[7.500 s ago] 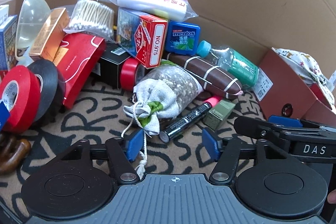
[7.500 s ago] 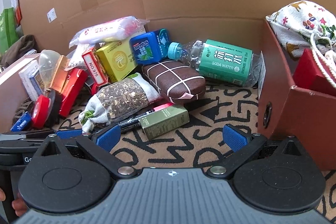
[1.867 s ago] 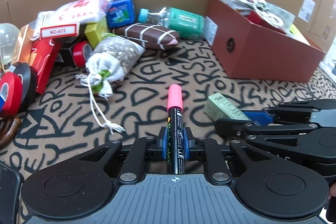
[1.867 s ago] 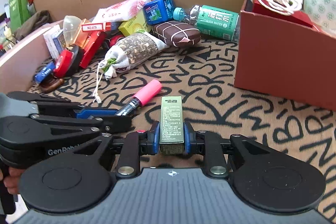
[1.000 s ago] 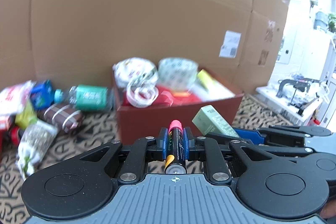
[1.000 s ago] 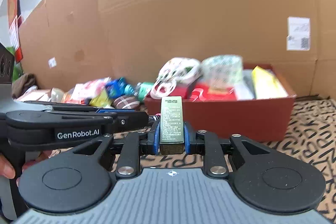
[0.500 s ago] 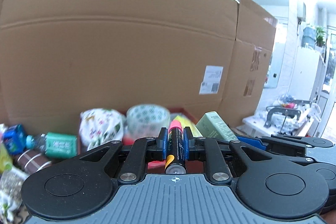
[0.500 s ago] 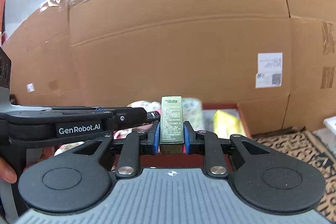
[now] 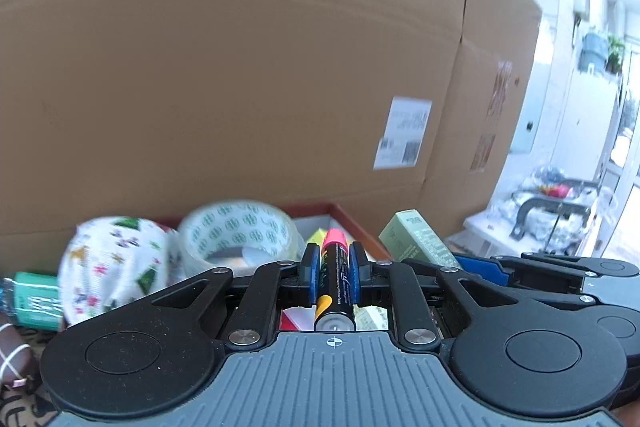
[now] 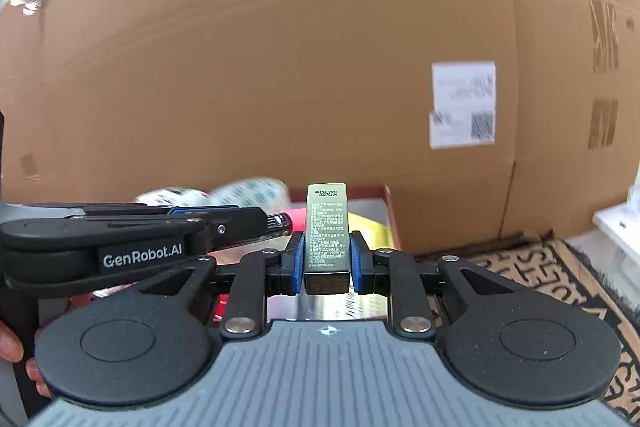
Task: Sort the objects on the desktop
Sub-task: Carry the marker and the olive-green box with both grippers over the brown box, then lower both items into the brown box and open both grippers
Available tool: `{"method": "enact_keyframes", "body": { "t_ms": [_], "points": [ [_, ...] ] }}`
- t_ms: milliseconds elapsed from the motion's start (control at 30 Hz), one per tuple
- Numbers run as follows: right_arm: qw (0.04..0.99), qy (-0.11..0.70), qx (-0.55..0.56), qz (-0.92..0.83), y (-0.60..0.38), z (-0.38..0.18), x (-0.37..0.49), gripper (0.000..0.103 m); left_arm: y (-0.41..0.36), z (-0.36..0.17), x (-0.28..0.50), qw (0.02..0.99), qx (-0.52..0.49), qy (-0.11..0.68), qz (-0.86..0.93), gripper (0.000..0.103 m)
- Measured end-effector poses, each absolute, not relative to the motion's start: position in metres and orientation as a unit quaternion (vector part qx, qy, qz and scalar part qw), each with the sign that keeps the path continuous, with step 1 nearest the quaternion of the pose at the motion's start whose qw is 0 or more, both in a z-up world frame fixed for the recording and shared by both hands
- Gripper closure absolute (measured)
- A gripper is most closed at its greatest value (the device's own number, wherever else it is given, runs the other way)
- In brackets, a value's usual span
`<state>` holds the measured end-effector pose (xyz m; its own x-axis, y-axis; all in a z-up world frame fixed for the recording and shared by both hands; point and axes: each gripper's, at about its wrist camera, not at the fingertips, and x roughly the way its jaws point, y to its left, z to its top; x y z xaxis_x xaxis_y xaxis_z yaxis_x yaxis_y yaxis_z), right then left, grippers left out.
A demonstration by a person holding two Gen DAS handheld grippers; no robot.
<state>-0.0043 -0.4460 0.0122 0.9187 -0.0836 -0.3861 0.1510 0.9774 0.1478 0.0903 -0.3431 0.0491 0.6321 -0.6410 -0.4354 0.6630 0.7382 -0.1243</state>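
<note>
Marker (image 9: 335, 279), pink-capped, sits clamped in the left tongs (image 9: 332, 277) above the red box (image 9: 356, 223). Right tongs (image 10: 326, 259) grip the olive carton (image 10: 326, 227), just beside, over the same box.

We saw a black marker (image 9: 335, 287) with a pink cap, an olive-green carton (image 10: 326, 233) with pale print, a clear tape roll (image 9: 239, 233) dotted green at lower centre, a white floral pouch (image 9: 114, 267) lower left, and a brown-and-black patterned mat (image 10: 560, 279) lower right.
</note>
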Motion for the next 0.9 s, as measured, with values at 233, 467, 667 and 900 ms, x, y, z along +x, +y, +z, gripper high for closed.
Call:
{"method": "enact_keyframes", "body": {
  "t_ms": [233,467,667,900],
  "points": [
    [0.968,0.223,0.092,-0.067,-0.456,-0.008,0.015,0.077,-0.356,0.024,0.111,0.895,0.036,0.269,-0.354,0.091],
    [0.967,0.227,0.086,-0.077,-0.458,-0.011,0.026,0.077,-0.36,0.022,0.124,0.895,0.036,0.281,-0.345,0.091],
    [0.965,0.231,0.091,-0.083,-0.465,-0.012,0.035,0.075,-0.365,0.021,0.13,0.897,0.041,0.281,-0.338,0.085],
    [0.968,0.2,0.102,-0.109,-0.474,-0.013,0.01,0.037,-0.336,0.024,0.119,0.896,-0.007,0.293,-0.332,0.012]
  ]
}}
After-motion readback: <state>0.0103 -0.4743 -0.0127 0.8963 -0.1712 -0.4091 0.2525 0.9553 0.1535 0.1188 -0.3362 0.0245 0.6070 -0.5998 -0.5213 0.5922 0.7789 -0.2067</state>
